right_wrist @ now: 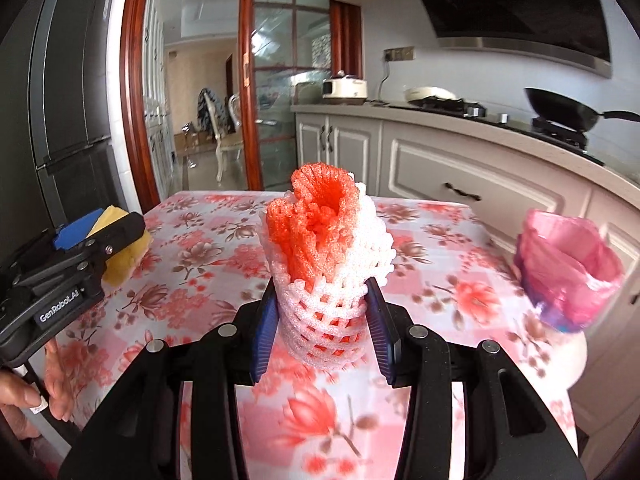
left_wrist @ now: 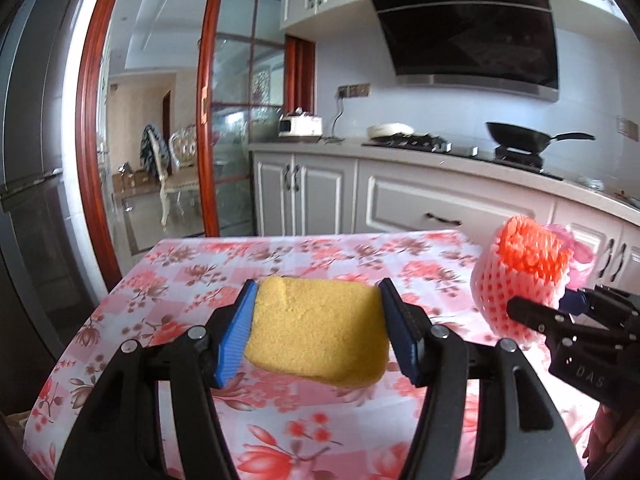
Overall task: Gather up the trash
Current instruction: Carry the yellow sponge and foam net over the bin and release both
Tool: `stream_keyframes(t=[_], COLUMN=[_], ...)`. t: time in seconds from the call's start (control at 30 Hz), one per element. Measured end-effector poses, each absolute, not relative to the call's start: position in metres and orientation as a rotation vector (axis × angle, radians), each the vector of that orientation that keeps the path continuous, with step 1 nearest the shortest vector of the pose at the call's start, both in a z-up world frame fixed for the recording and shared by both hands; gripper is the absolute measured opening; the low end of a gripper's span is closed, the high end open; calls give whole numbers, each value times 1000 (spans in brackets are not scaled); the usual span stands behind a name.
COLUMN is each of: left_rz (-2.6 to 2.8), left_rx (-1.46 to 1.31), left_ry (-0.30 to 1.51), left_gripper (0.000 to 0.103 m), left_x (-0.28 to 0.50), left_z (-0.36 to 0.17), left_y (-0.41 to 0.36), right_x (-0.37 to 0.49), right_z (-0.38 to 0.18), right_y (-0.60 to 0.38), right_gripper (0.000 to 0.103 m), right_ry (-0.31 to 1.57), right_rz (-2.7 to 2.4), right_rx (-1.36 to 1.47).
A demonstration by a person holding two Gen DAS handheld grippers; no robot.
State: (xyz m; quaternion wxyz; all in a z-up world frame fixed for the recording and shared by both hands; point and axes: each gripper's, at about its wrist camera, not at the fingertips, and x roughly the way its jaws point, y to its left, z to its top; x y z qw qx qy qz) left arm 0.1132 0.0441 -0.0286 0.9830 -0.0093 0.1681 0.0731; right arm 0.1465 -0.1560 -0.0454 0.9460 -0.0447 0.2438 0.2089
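Note:
My left gripper [left_wrist: 316, 332] is shut on a yellow sponge [left_wrist: 320, 328] and holds it above the floral tablecloth [left_wrist: 192, 276]. My right gripper [right_wrist: 322, 336] is shut on a roll of white and orange foam fruit netting [right_wrist: 326, 252], held upright above the table. In the left wrist view the netting [left_wrist: 516, 276] and the right gripper [left_wrist: 560, 312] are at the right. In the right wrist view the left gripper [right_wrist: 96, 236] and the sponge [right_wrist: 128, 256] are at the left. A bin lined with a pink bag [right_wrist: 568, 272] stands at the table's right edge.
Behind the table runs a kitchen counter [left_wrist: 360, 152] with white cabinets, a stove and a black wok [left_wrist: 520, 136]. A dark fridge [right_wrist: 60, 100] stands at the left beside a wood-framed glass door [left_wrist: 224, 120]. A hand [right_wrist: 24, 392] holds the left gripper's handle.

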Motion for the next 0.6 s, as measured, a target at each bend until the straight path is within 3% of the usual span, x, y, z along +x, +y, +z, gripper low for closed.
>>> stream_keyframes(t=[0.6], left_rz=[-113], left_rx=[1], left_ry=[235], left_gripper=[61], left_x=[91], left_z=[-9], left_y=[-73], right_x=[81], right_z=[-9], right_y=[-273], right_gripper=[41], right_ry=[315], right_rz=[133], right_rx=[-28])
